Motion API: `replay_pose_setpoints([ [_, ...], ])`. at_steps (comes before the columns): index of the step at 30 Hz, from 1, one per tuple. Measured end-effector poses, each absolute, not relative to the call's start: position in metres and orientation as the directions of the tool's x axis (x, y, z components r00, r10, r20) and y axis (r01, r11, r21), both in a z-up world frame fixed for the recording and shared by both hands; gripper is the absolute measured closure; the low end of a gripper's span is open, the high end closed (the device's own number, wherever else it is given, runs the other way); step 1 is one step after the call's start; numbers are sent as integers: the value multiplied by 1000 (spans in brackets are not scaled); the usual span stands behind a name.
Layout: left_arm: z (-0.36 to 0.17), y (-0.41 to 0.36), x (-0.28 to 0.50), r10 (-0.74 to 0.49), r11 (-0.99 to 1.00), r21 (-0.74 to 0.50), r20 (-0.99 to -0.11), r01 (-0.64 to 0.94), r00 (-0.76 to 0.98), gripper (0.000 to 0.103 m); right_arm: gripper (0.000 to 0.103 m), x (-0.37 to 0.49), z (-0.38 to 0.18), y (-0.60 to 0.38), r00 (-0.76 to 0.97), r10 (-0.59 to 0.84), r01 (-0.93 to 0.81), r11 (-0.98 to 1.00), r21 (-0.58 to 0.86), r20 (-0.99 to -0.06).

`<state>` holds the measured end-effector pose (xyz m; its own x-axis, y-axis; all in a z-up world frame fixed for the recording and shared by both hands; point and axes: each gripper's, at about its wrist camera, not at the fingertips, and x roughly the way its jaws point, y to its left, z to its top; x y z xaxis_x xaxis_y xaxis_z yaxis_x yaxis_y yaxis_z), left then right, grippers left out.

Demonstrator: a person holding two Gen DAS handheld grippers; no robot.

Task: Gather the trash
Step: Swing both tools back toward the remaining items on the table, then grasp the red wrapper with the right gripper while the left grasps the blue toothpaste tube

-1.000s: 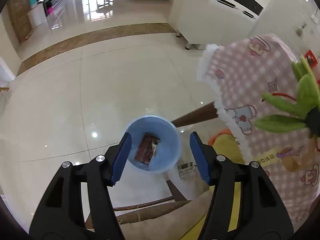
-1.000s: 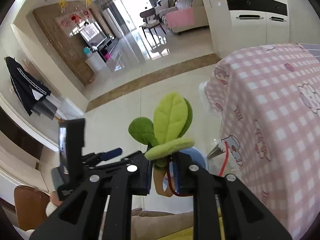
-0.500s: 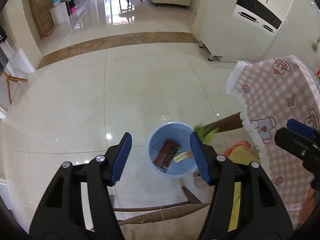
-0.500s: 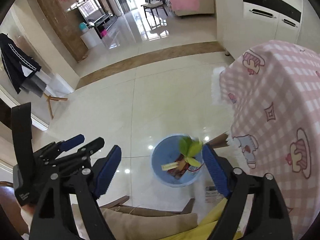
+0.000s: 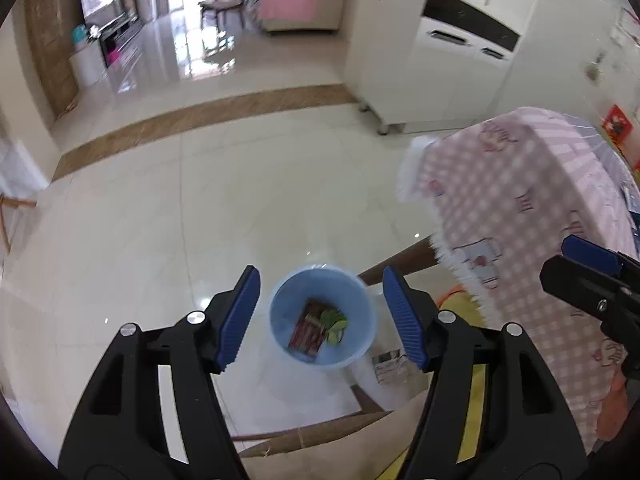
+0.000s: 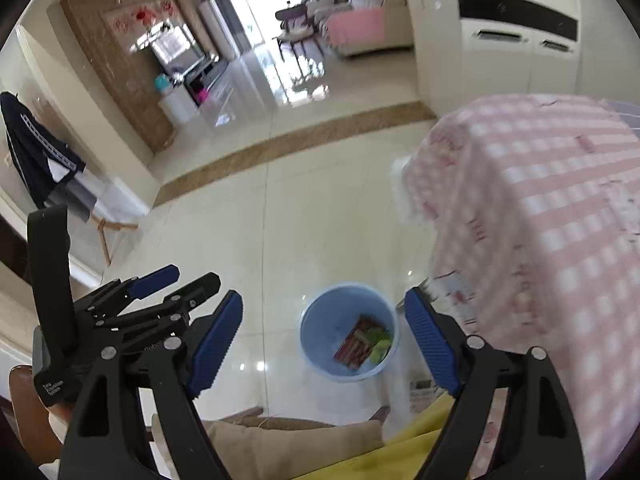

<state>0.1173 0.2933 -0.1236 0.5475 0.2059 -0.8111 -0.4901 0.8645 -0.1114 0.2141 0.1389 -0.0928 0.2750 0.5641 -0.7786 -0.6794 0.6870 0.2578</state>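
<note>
green leaf and red packet lie in the blue bin, both sets of fingers spread and empty

a green leafy piece (image 5: 334,326) lies at the bottom of the blue bin (image 5: 362,332), resting against a red printed packet (image 5: 308,328) that lies flat beside it. in the right wrist view the same leafy piece (image 6: 379,344) sits at the right of the red packet (image 6: 356,343), both inside the blue bin (image 6: 316,344). the bin stands upright on the glossy cream floor (image 5: 160,220), close to a dark wooden leg (image 5: 396,258) that slants out from under the worktop.

a small printed scrap (image 5: 388,360) lies on the floor just beside the bin, on its right.

the left gripper (image 5: 321,316) hangs above the bin with its blue-padded fingers (image 5: 240,312) wide apart and nothing between them; the bin shows in the gap. the right gripper (image 6: 324,344) is likewise spread wide and holds nothing, its blue pads (image 6: 430,344) framing the bin from above. each gripper appears at the edge of the other's view: the right one (image 5: 592,280) over the cloth, the left one (image 6: 140,308) low at the left.

the worktop to the right carries a pink checked tablecloth (image 5: 520,184) with a white fringe hanging over its edge. a beige cushion (image 6: 288,444) and something yellow (image 6: 408,436) fill the bottom of the right wrist view. farther off stand a white cabinet (image 5: 440,64) and a dark jacket (image 6: 32,152) hanging by the wall.
</note>
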Motion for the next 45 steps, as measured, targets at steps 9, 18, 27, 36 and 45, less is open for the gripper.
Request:
replay_pose_setpoints([
  [9,-80,228,148,117,944,-125,-739,-305,664,36,21,215,-48,58,434,592,-596,754,276,-679],
  [18,-51,133,189,-65,989,-141,-693,-48,718,36,19,223,-28,-64,633,462,-368,886,284,-622],
  [27,-43,37,217,-244,970,-161,-685,184,687,32,17,223,-54,-194,708,181,21,961,276,-682],
  [36,-56,-27,231,-315,940,-149,-728,308,608,29,17,232,-85,-256,623,50,169,966,197,-780],
  [45,-60,-43,234,-327,934,-156,-742,323,585,25,20,258,-99,-239,579,-34,110,993,37,-814],
])
